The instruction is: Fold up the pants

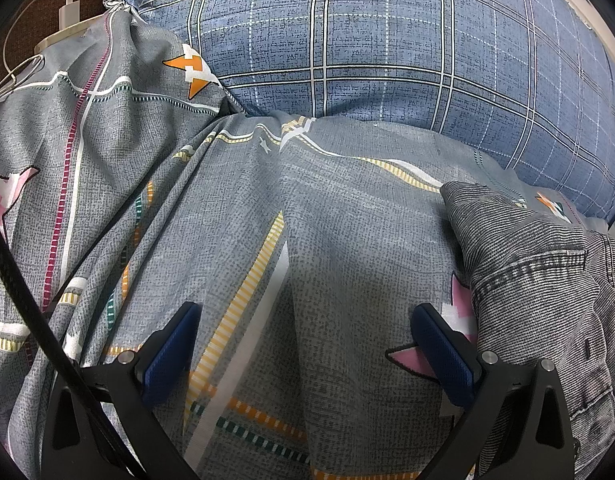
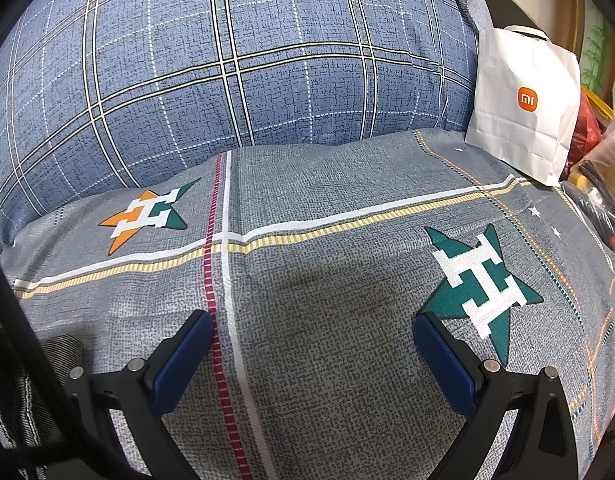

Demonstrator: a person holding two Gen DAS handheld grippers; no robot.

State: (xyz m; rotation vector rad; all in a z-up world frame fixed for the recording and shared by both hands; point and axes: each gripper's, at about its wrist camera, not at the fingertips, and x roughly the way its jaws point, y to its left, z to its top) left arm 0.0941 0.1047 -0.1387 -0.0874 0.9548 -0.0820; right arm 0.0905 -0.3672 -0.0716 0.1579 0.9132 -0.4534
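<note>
The pants (image 1: 539, 292) are grey-black striped denim, lying bunched on the grey patterned bed sheet (image 1: 327, 240) at the right of the left wrist view. My left gripper (image 1: 307, 344) is open and empty over the sheet, with its right finger (image 1: 443, 352) beside the pants' left edge. In the right wrist view a strip of the pants (image 2: 23, 392) shows at the lower left. My right gripper (image 2: 313, 356) is open and empty above the bare sheet (image 2: 327, 320), to the right of the pants.
A blue plaid pillow (image 1: 387, 40) lies across the back of the bed, also in the right wrist view (image 2: 227, 60). A white charger and cable (image 1: 67, 12) sit at the back left. A white paper bag (image 2: 523, 100) and clutter (image 2: 599, 148) stand at the right.
</note>
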